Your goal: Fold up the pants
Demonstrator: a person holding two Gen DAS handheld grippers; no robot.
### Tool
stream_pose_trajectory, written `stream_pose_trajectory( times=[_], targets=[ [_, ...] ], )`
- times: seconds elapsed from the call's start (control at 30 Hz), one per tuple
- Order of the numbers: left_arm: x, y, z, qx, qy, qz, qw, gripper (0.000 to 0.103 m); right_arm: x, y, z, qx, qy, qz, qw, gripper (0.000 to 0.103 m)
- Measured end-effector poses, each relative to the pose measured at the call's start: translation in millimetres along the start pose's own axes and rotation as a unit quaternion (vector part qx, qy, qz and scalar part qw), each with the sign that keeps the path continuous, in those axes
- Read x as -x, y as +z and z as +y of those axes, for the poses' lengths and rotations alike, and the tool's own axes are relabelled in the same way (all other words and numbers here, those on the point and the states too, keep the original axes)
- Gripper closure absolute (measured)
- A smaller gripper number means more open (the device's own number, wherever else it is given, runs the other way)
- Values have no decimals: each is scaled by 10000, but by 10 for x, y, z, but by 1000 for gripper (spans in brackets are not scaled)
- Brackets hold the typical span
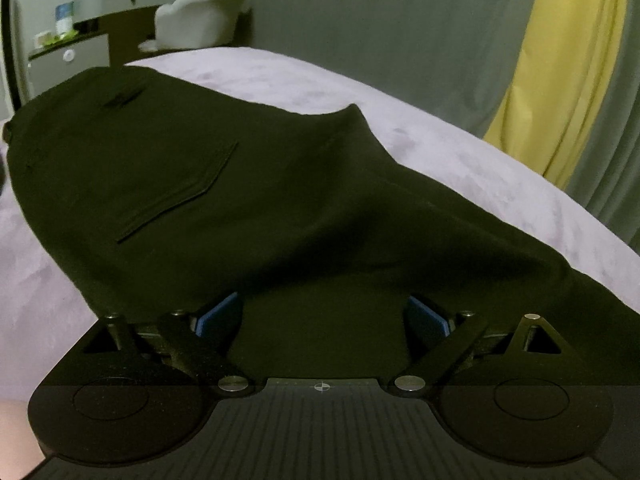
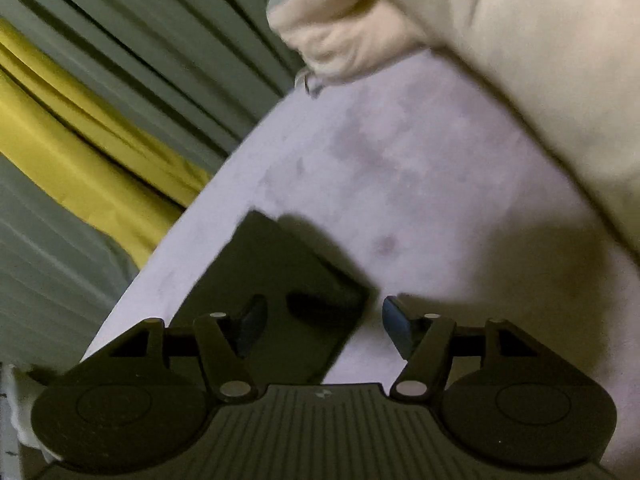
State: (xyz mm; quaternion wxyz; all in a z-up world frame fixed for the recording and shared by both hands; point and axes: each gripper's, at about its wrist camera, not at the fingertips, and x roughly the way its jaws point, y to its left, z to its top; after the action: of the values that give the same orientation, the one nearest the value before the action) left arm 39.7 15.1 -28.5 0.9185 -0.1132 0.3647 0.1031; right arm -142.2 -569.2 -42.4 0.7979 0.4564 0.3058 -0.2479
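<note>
Two wrist views, taken in turn.

Left wrist view: dark pants point(image 1: 224, 200) spread across lavender bedspread point(image 1: 460, 160), seat side up, stitched back pocket point(image 1: 180, 196) visible toward the left. Left gripper point(image 1: 322, 314) at near edge of the garment; jaws spread wide, blue pads point(image 1: 218, 314) at either side, cloth draped over and between both fingers. Whether any cloth is actually pinched: cannot tell. Beyond the bed: grey curtain point(image 1: 380, 32) with yellow curtain panel point(image 1: 568, 72) at right, white chair point(image 1: 200, 12) and vanity shelves point(image 1: 80, 20) at upper left.

Right wrist view: tilted and somewhat blurred. Right gripper point(image 2: 320, 328) low over the bedspread point(image 2: 400, 168); jaws released and wide apart, nothing between them gripped. End of one pant leg point(image 2: 272, 280) flat on the bedspread, lying under the left finger and reaching toward the gap; right blue pad point(image 2: 396, 328) over bare bedspread, just beside the leg's edge. Pale pillow point(image 2: 540, 60) at upper right, touching the bedspread. Grey and yellow curtains point(image 2: 80, 152) at left.
</note>
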Motion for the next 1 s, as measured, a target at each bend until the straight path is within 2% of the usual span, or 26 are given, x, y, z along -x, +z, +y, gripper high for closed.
stream_pose_trajectory(
  times=[0.07, 0.13, 0.17, 0.2, 0.23, 0.27, 0.3, 0.37, 0.43, 0.5, 0.53, 0.7, 0.73, 0.77, 0.8, 0.93, 1.0],
  targets=[
    [-9, -8, -26, -106, 49, -10, 9999, 6, -169, 31, -74, -355, 318, 353, 9982, 40],
    [-11, -18, -50, -220, 100, -13, 9997, 6, -176, 34, -73, -448, 381, 165, 9981, 41],
    [-4, -27, -53, -261, 111, -13, 9996, 6, -199, 24, 9, -364, 355, 140, 9986, 46],
    [4, -24, -48, -261, 100, -15, 9996, 6, -212, 35, 53, -264, 326, 122, 9990, 60],
    [13, -19, -38, -185, 57, -23, 9998, 6, -214, 45, 96, -174, 251, 118, 9995, 69],
    [25, -12, -20, -52, -40, -40, 10000, 6, -173, 33, 123, -110, 352, 79, 9993, 81],
    [40, -7, 25, 140, -183, -63, 9997, 6, -153, 25, 122, -64, 590, 12, 9982, 89],
    [48, 11, 132, 566, -412, -77, 9975, 6, -84, 23, 100, -77, 1228, -221, 9922, 88],
    [34, 26, 198, 841, -512, -96, 9951, 6, -107, 26, 28, -306, 1361, -260, 9899, 77],
    [29, 35, 202, 854, -516, -91, 9950, 6, -257, 17, -71, -574, 1056, -56, 9927, 46],
    [27, 32, 179, 778, -491, -90, 9957, 6, -324, 7, -113, -656, 925, 79, 9935, 46],
    [1, 13, 45, 308, -299, -96, 9990, 6, -358, -29, -184, -810, 1319, 90, 9879, 38],
    [-7, 14, 23, 244, -262, -103, 9993, 6, -376, -19, -155, -743, 1331, 124, 9882, 40],
    [-13, 14, 9, 195, -237, -105, 9995, 6, -394, -12, -120, -654, 1314, 139, 9891, 52],
    [-8, 7, 25, 170, -230, -106, 9995, 6, -416, -3, -84, -577, 1301, 145, 9897, 71],
    [7, 13, 57, 179, -258, -110, 9994, 6, -471, 16, -3, -574, 1117, 190, 9919, 80],
    [27, 12, 104, 255, -304, -118, 9991, 6, -403, 23, 127, -397, 959, 101, 9945, 93]
  ],
)
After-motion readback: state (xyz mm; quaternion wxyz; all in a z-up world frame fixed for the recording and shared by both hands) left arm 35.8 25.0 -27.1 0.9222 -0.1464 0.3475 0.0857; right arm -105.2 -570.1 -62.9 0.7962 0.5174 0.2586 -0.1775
